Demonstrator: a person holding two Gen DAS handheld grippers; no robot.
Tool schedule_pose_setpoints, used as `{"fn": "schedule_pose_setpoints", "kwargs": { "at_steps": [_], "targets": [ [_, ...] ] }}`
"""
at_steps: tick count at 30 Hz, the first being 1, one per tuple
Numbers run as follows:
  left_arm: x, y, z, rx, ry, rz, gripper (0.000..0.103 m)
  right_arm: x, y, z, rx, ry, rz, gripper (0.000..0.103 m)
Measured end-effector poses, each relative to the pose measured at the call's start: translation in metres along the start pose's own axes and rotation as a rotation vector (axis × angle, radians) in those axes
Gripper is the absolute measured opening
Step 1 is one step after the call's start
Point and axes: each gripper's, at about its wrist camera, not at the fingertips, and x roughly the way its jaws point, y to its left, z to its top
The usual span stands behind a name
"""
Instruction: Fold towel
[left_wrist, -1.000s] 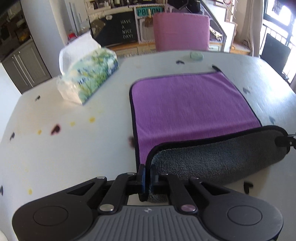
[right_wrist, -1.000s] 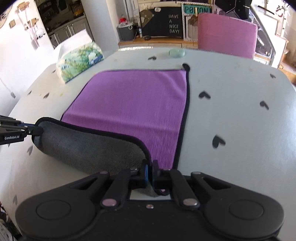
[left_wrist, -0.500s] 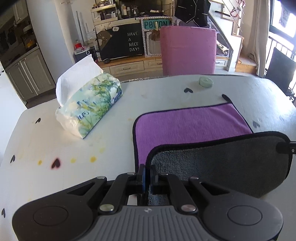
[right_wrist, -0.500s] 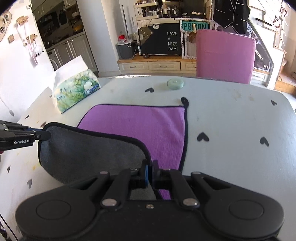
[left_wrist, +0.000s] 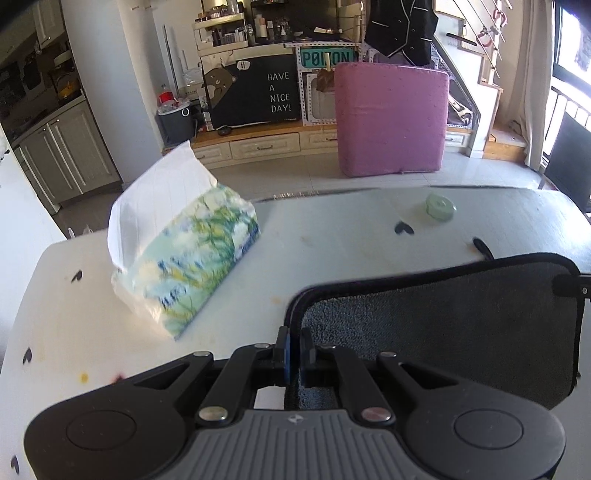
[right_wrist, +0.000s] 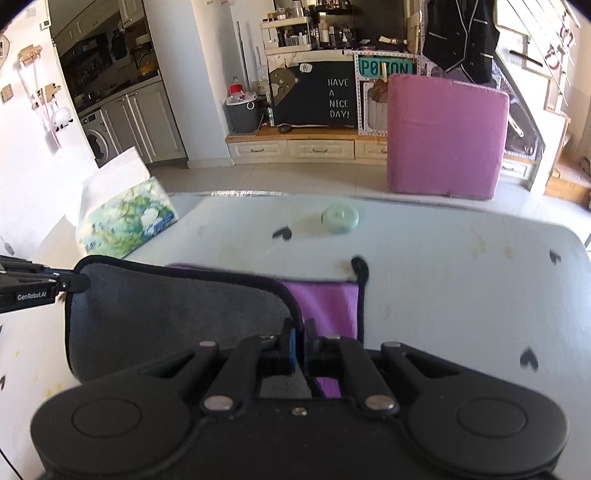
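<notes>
Towel (right_wrist: 177, 317) lifted by two corners off the white table (right_wrist: 461, 288), grey underside facing both cameras, purple face (right_wrist: 325, 306) partly visible flat on the table below. Left claw (left_wrist: 293, 350) clenched on one corner, right claw (right_wrist: 299, 341) clenched on the other. Tissue pack (left_wrist: 192, 266) beside it at left, small green lid (right_wrist: 340, 218) beyond

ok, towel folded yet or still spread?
Mid-fold. Both claws, left and right, are shut on the towel, its near edge lifted with the grey underside facing the cameras; a purple strip lies flat on the table.
</notes>
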Motion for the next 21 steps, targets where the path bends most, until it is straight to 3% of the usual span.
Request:
{"fn": "schedule_pose_setpoints", "kwargs": {
  "at_steps": [11,21],
  "targets": [
    [0.039,-0.006,0.039,0.018,-0.005,0.003,0.006,0.041,-0.005,0.037,-0.020,-0.001,-0.052,0.004],
    [0.083,-0.011,0.034,0.022,0.063,0.014,0.006,0.084,-0.016,0.024,0.028,0.056,-0.077,0.004]
  ]
}}
